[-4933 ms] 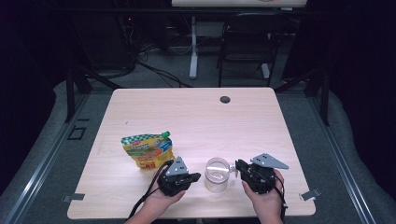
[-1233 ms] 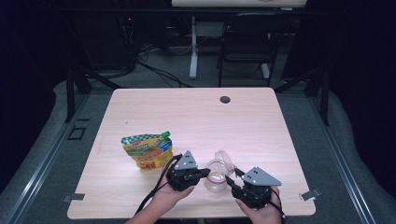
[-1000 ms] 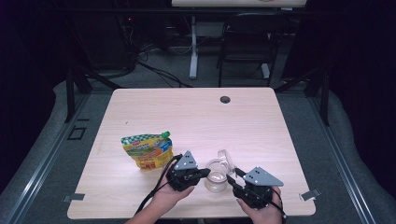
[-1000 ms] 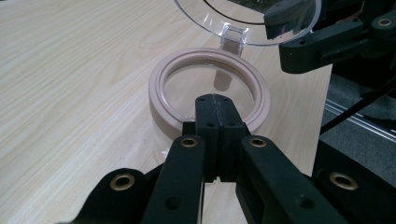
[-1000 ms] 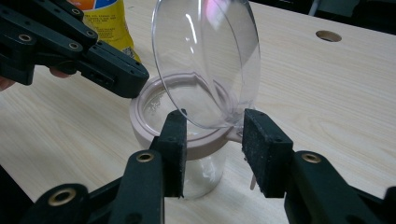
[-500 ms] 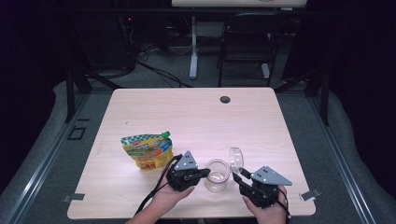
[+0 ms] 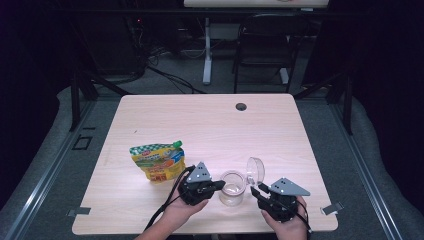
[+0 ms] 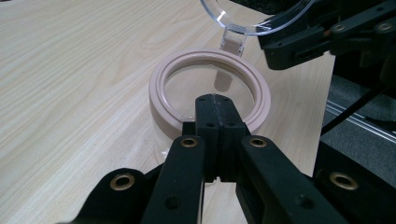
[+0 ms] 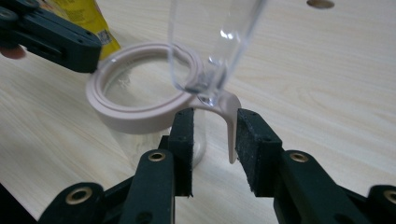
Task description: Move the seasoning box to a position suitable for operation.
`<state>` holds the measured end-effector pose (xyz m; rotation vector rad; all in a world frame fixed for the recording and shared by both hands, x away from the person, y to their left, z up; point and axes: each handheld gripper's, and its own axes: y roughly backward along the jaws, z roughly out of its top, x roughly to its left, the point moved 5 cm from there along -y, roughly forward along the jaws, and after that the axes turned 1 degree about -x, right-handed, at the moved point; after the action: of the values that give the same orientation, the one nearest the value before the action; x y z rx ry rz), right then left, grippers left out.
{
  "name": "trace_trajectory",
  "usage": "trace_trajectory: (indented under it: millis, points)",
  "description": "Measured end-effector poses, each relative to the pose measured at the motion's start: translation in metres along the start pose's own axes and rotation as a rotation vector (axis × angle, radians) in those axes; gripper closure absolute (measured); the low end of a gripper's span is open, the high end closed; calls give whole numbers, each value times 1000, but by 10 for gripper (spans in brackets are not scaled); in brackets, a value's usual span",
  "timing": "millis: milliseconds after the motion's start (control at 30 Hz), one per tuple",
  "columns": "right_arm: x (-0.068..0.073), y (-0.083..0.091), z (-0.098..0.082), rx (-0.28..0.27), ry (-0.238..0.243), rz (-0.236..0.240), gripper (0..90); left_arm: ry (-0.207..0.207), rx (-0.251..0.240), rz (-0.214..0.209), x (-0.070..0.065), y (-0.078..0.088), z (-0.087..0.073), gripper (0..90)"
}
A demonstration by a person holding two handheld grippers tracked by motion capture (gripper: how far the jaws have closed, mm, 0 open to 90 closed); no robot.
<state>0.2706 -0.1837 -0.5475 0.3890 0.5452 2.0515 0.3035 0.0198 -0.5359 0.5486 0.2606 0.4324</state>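
Lid-opening step. The jar stands on the worktop, right of the pouch. The left gripper, fingers closed, braces its rim. The right gripper, fingers closing, not yet gripping, straddles the latch beneath the raised lid. Filling probably follows.

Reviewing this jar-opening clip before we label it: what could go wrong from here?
1. The clear lid stands upright on its hinge and may drop back over the jar.
2. The right gripper, whose jaws have just been closing, straddles the hinge tab without pressing it; a nudge could tip the jar.
3. The left gripper is shut at the rim, a thin hold.
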Motion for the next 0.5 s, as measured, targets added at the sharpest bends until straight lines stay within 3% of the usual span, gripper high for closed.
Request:
trace_trajectory:
  millis: [233, 333, 500]
  points:
    - [-7, -15, -11, 46, -12, 5, 705, 14, -11, 23, 5, 6, -2, 874]
    - [-13, -22, -11, 46, -40, 8, 745, 18, -11, 37, 9, 12, -5, 863]
    - [-13, -26, -11, 56, -36, 15, 794, 22, 0, 67, 15, 26, -15, 846]
